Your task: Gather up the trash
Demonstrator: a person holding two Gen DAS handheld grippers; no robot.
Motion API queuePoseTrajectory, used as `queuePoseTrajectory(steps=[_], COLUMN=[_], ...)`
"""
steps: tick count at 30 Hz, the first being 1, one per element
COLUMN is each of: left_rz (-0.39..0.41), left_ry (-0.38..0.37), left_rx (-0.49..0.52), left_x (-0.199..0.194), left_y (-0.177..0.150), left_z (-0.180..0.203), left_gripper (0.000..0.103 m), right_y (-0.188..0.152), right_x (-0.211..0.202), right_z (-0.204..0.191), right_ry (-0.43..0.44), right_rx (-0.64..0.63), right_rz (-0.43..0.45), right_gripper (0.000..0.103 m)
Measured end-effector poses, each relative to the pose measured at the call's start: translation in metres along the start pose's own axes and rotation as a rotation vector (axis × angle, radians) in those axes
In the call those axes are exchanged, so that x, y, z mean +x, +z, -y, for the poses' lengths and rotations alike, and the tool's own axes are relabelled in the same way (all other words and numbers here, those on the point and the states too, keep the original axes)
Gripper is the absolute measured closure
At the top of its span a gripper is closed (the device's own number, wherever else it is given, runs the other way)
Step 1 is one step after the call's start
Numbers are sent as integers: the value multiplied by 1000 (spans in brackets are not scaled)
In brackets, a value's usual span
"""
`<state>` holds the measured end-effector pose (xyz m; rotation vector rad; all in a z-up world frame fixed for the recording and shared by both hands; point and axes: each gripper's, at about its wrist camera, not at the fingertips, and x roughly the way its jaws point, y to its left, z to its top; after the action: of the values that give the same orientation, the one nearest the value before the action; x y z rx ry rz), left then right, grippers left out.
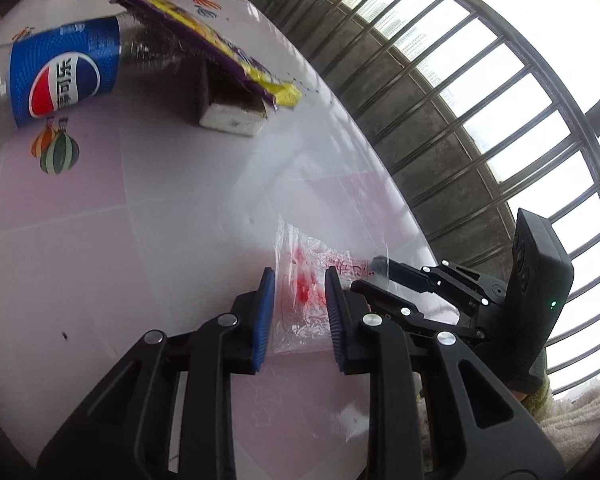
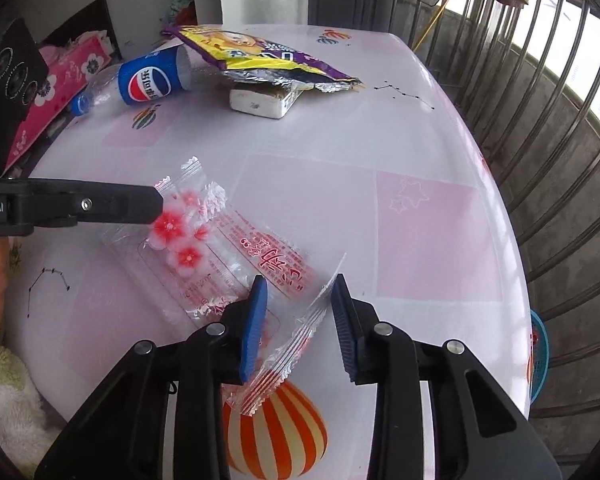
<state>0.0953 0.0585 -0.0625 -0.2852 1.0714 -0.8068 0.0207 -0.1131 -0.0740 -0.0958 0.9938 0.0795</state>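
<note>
Wrapper (image 2: 228,256), clear with red flowers and red Chinese print, is seen flat on the table (image 2: 420,160), its long axis spanning both grippers. The right gripper (image 2: 300,316) straddles one crimped end, the left gripper (image 1: 298,312) the other; neither's pads are seen pressing yet. Beyond, a Pepsi-labelled bottle (image 2: 148,80) lies on its side.

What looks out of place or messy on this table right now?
Litter: a Pepsi bottle lies tipped on its side at the far end, a torn-open purple and yellow snack bag lies propped askew over a white block, and a crumpled clear wrapper lies flat near both grippers.
</note>
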Motion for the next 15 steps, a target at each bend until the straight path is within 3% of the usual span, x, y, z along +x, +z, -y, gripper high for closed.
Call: queuePoseTrajectory(steps=[5, 7, 9, 13, 15], left_rz=[158, 226, 279, 307, 310], left_ry=[15, 20, 18, 29, 45], left_rx=[-42, -81, -119, -188, -227], left_x=[-22, -32, -37, -26, -18], left_y=[37, 52, 65, 89, 96], left_z=[-3, -5, -9, -16, -22], left_gripper=[77, 57, 52, 52, 58], right_y=[20, 26, 28, 29, 28], right_x=[15, 19, 22, 24, 24], right_z=[18, 30, 39, 49, 51], right_ry=[-81, -85, -73, -72, -69], right_rx=[60, 107, 148, 171, 177], right_rz=[20, 20, 21, 29, 33], right_gripper=[72, 72, 72, 72, 72])
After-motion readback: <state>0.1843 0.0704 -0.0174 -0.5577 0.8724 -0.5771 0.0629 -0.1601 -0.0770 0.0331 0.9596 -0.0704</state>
